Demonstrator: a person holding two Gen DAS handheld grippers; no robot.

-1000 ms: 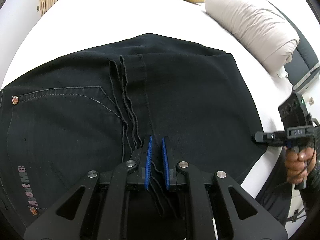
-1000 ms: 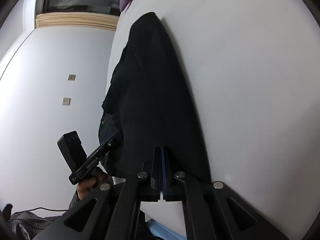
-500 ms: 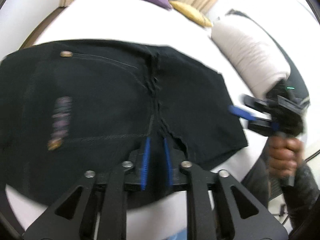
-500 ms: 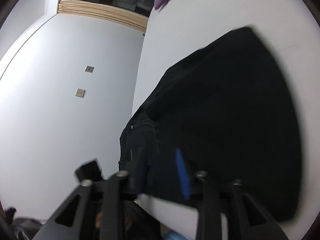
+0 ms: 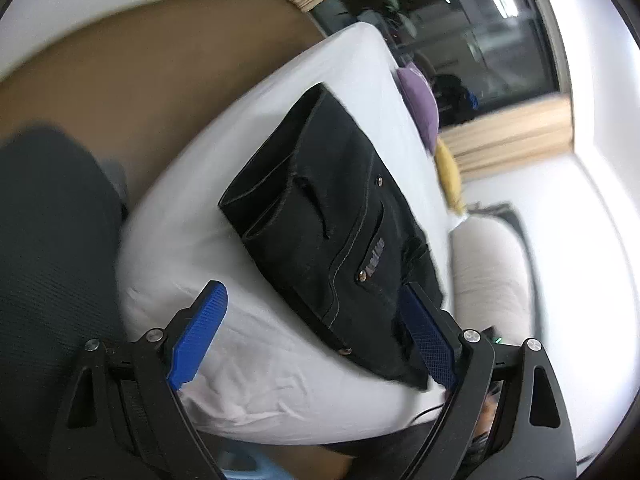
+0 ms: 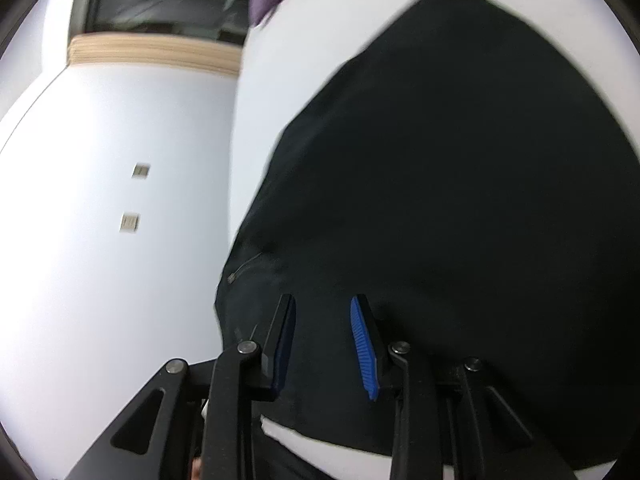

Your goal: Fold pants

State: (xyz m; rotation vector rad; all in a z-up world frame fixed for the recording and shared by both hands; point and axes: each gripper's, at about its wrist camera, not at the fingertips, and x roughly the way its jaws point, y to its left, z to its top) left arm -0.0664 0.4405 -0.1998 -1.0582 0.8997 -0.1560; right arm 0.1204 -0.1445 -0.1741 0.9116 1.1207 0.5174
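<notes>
Black jeans (image 5: 332,216) lie folded into a compact rectangle on the white bed (image 5: 280,380), a back pocket with a logo patch facing up. My left gripper (image 5: 316,320) hovers off the bed's near corner with its jaws spreading wide; its blue pads (image 5: 200,332) straddle the pants' near edge without touching it. In the right wrist view the same pants (image 6: 460,180) fill the picture as a dark sheet. My right gripper (image 6: 323,336) hangs just over their near edge, jaws partly apart and closing. Dark cloth shows behind the gap, but the pads (image 6: 362,344) press nothing.
A purple cushion (image 5: 420,100) and a yellow cushion (image 5: 448,176) sit at the bed's far end. A rolled beige duvet (image 5: 492,272) lies along the right side. Brown floor (image 5: 140,60) and a dark blurred shape (image 5: 52,240) lie left. A white wall with sockets (image 6: 132,220) flanks the bed.
The left gripper released the pant hems, opened wide, drew back off the bed and rolled, so the view is tilted. The right gripper went from shut to parted and moved over the pants.
</notes>
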